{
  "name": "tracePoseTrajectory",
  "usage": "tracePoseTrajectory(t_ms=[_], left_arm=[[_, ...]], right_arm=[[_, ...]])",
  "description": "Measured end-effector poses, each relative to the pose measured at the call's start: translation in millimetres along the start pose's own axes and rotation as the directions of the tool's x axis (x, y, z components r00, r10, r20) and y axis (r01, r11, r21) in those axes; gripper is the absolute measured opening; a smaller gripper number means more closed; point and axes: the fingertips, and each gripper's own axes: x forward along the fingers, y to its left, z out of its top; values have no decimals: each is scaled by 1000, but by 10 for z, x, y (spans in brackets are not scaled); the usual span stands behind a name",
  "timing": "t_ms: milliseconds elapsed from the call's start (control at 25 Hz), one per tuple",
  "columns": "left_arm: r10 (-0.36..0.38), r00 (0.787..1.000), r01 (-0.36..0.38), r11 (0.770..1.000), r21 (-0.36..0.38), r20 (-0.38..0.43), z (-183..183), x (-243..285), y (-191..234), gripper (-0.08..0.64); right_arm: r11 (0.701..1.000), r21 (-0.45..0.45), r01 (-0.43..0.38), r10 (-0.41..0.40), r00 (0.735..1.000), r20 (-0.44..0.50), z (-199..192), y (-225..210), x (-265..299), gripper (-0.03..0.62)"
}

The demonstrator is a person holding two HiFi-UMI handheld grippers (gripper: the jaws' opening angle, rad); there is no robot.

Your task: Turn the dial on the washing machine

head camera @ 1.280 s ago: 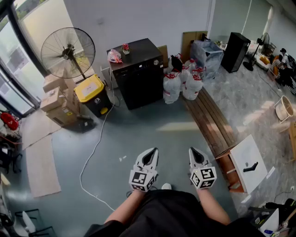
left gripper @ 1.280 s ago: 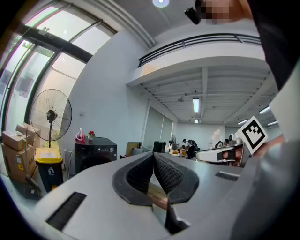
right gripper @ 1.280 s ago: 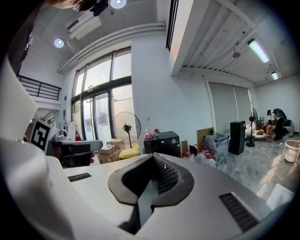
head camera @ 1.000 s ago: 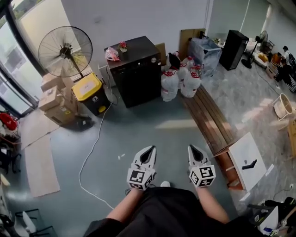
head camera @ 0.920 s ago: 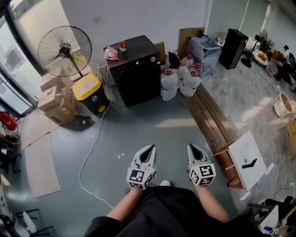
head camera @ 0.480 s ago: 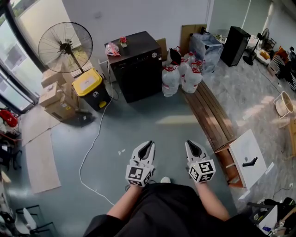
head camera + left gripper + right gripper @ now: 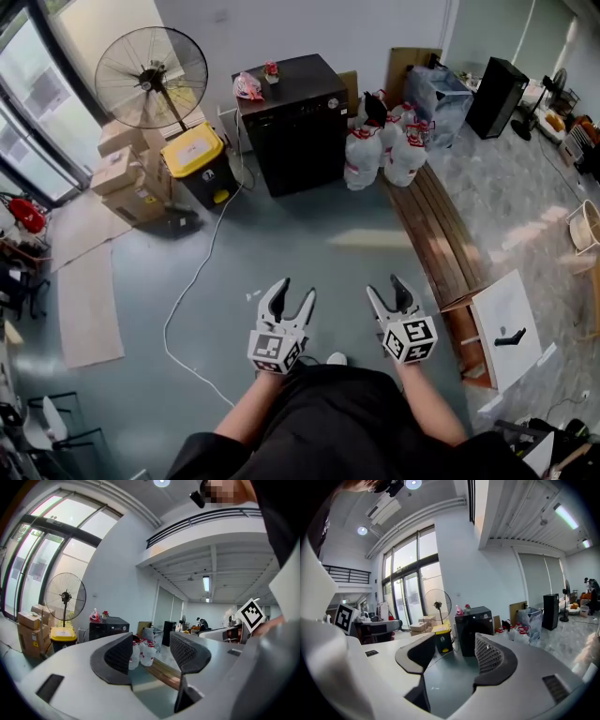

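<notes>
The black washing machine (image 7: 298, 122) stands against the far wall, several steps away across the floor, with a small round dial (image 7: 331, 104) near its top front corner. It also shows in the left gripper view (image 7: 108, 629) and the right gripper view (image 7: 473, 630), where its dial (image 7: 485, 616) is a pale dot. My left gripper (image 7: 289, 296) and right gripper (image 7: 387, 291) are held side by side in front of the person's body, pointing toward the machine. Both have just been opening and now stand open, with nothing between the jaws (image 7: 151, 653) (image 7: 454, 656).
A standing fan (image 7: 150, 70), a yellow-lidded bin (image 7: 199, 164) and cardboard boxes (image 7: 127, 173) are left of the machine. Water jugs (image 7: 384, 150) and a wooden bench (image 7: 439, 239) lie to its right. A white cable (image 7: 192, 291) trails over the floor. A white cabinet (image 7: 506, 328) is at right.
Both grippers, shut before, now have their jaws spread wide. They sit slightly lower in the head view, and the view has shifted a little.
</notes>
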Motion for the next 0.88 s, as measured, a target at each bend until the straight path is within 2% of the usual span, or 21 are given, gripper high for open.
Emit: tracePoseTrajectory(t_ms=[360, 640, 880], left_arm=[[86, 996, -86, 996, 26, 21, 17, -128, 113, 225], [65, 998, -65, 998, -22, -10, -68, 44, 353, 227], [-2, 1000, 2, 1000, 7, -27, -63, 529, 741, 227]], right_arm=[[995, -7, -99, 98, 994, -50, -152, 160, 214, 230], [992, 9, -123, 123, 989, -86, -227, 234, 525, 230], [996, 22, -84, 86, 992, -95, -147, 147, 1093, 230]])
